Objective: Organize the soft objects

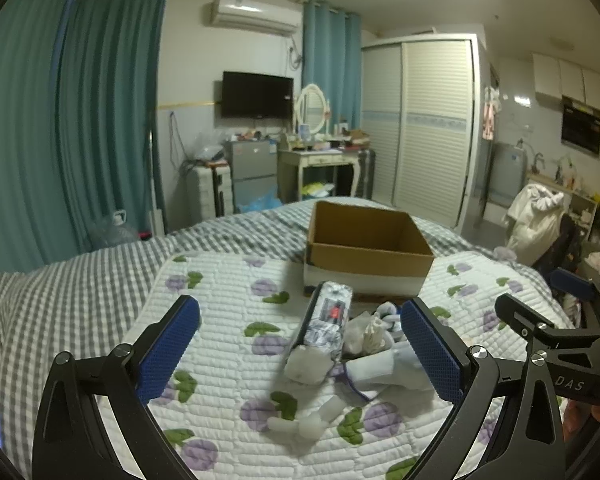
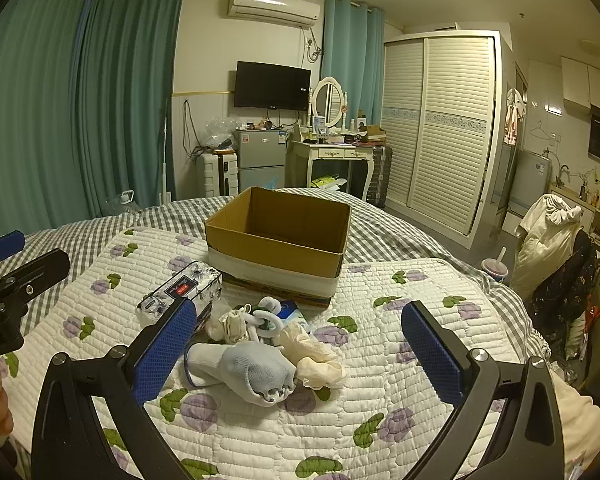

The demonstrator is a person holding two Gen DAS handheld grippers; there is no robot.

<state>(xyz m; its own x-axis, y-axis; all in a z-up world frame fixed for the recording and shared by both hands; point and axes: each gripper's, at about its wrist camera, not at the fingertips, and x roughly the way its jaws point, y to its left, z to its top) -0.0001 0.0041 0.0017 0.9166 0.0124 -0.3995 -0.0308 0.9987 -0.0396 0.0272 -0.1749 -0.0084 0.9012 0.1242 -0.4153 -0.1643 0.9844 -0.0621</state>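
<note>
both sets of tongs hover with jaws wide apart and nothing between them, so this looks like the start: picking a first item. the soft things lie heaped on the quilt [image 2: 380, 380] just in front of the empty cardboard box [image 2: 278, 236]: a pale blue sock [image 2: 256, 368], a cream glove [image 2: 312, 350], a tissue pack [image 2: 182, 288] (printed wrapper, squashy). the right tongs [image 2: 300, 356] sit over the sock; the left tongs [image 1: 300, 350] face the pack. next move, i'd judge: lower, close on the sock, carry it into the box.
</note>
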